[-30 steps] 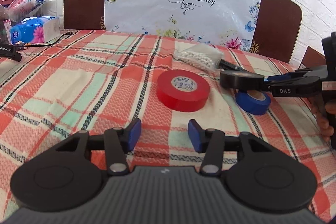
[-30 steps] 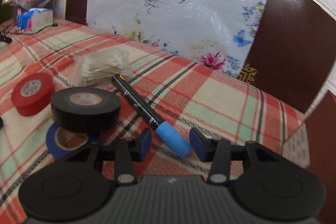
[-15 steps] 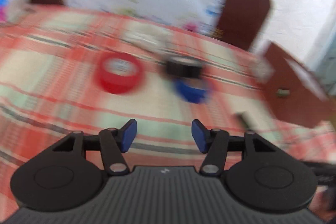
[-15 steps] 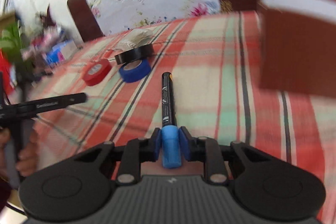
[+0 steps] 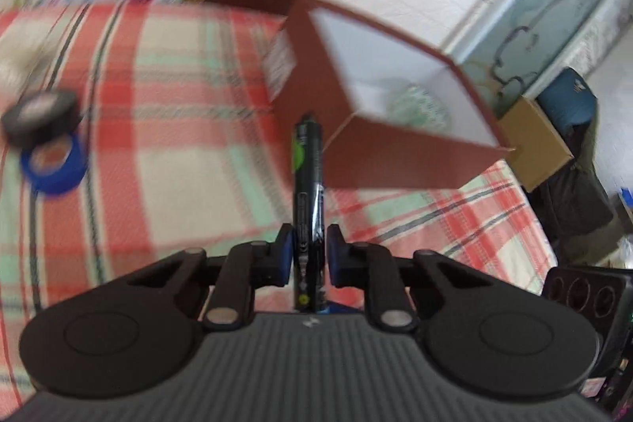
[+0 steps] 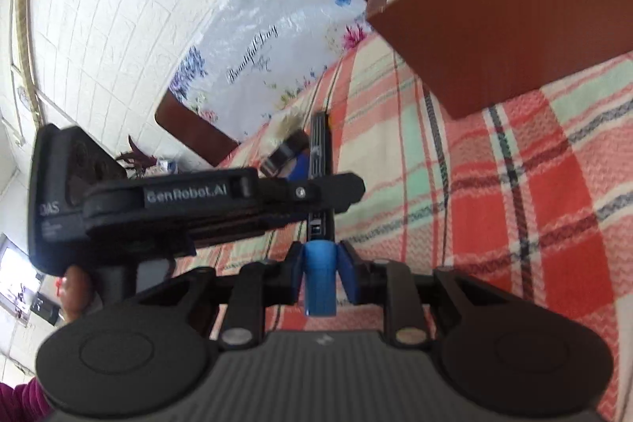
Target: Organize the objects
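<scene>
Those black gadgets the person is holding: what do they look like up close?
Each gripper, the left gripper and the right gripper, has a ribbed grey-black body, two round black discs, silver pivot pins and two black fingers with blue pads. Seen side-on, the left one carries white GenRobot.AI lettering and a boxy black camera housing. A magenta sleeve shows.

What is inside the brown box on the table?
The brown box is open on top with white walls inside. Something round, pale and green-patterned lies at the bottom, too blurry to name. The near wall hides the rest of the floor.
</scene>
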`<state>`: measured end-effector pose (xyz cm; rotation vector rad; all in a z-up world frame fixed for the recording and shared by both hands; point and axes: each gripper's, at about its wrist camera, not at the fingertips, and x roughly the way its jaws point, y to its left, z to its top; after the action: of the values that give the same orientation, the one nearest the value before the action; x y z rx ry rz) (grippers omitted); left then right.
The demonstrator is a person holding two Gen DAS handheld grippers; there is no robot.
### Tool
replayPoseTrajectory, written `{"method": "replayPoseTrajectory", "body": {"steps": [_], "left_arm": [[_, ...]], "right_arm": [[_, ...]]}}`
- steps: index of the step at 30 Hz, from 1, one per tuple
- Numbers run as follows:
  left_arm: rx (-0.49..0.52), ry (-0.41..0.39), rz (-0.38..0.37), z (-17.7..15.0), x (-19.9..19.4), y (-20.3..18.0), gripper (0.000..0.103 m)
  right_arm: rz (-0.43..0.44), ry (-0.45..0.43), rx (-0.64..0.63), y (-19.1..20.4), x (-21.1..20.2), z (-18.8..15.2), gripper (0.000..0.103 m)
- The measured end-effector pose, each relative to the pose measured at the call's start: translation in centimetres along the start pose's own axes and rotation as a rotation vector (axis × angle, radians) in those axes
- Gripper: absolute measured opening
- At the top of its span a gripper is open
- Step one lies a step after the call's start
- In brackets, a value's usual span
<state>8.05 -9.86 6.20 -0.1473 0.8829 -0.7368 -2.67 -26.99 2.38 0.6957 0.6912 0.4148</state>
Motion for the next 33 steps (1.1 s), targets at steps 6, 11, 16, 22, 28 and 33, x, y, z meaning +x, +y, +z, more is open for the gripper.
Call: {"method": "replayPoseTrajectory", "body": {"steps": [6, 11, 16, 22, 28, 33], "left_arm": [[0.179, -0.123, -0.028, 5.8, 0.3, -6.1, 0.021], [0.237, -0.151, 0.065, 9.7, 4.9, -8.2, 0.035], [0.227, -0.158, 0.129, 9.5, 5.5, -6.9, 0.038], [0.206, -0.236, 0.136, 7.5, 1.2, -4.3, 0.039], [0.081, -0.28, 0.236, 4.3, -4.2, 2.5, 0.041], [-0.038, -0.285, 0.426, -0.8, -7.7, 9.9, 0.048]], "right_arm": [[-0.088, -0.26, -0.187, 2.1, -4.1, 4.5, 0.02], [-0.197, -0.386, -0.209, 1.3, -3.1, 9.5, 0.02], [-0.387, -0.384, -0.211, 0.4, 1.1, 11.1, 0.035], [-0.393, -0.465, -0.215, 0.6, -1.1, 9.1, 0.035], [-0.323, -0.463, -0.314, 4.6, -2.1, 7.3, 0.037], [-0.255, -0.33, -0.466, 8.8, 1.7, 4.0, 0.044]]}}
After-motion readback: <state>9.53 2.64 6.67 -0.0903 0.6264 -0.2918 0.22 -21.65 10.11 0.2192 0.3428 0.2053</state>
